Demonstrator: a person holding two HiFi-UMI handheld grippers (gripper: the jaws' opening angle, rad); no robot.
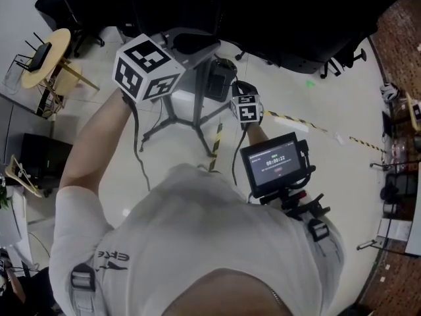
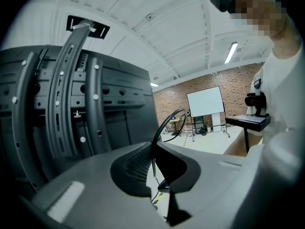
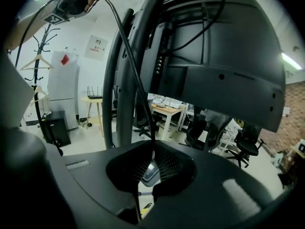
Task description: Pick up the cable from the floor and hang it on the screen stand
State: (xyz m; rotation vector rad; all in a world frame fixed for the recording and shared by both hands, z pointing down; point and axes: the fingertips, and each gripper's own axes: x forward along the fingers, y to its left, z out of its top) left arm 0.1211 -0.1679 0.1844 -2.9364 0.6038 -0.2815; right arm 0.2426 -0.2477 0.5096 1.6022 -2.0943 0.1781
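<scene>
The cable [image 3: 128, 56] is up off the floor [image 1: 316, 137] where the two grippers grip it. It sits right beside the screen stand [image 1: 196, 103], not yet hung on it. The left gripper [image 2: 153, 152] has its fingers [image 2: 132, 165] pinched together on the strand. The right gripper [image 3: 152, 154] is clamped on it too, and from there the line runs fairly straight to the upper left of the right gripper view. Slack dangles at centre left of the head view.

My worry is that such a thin strand could slide out through the pads. The loose loops could also snag on the stand's splayed legs or the person's own arms while draping. A hard tug might rock the stand.

The cable is thin, black and round, and springy enough to hold its curl. The finger pads look like ribbed dark rubber. The stand's bars are curved, matte and dark, dotted with screw holes. The floor is pale and glossy.
</scene>
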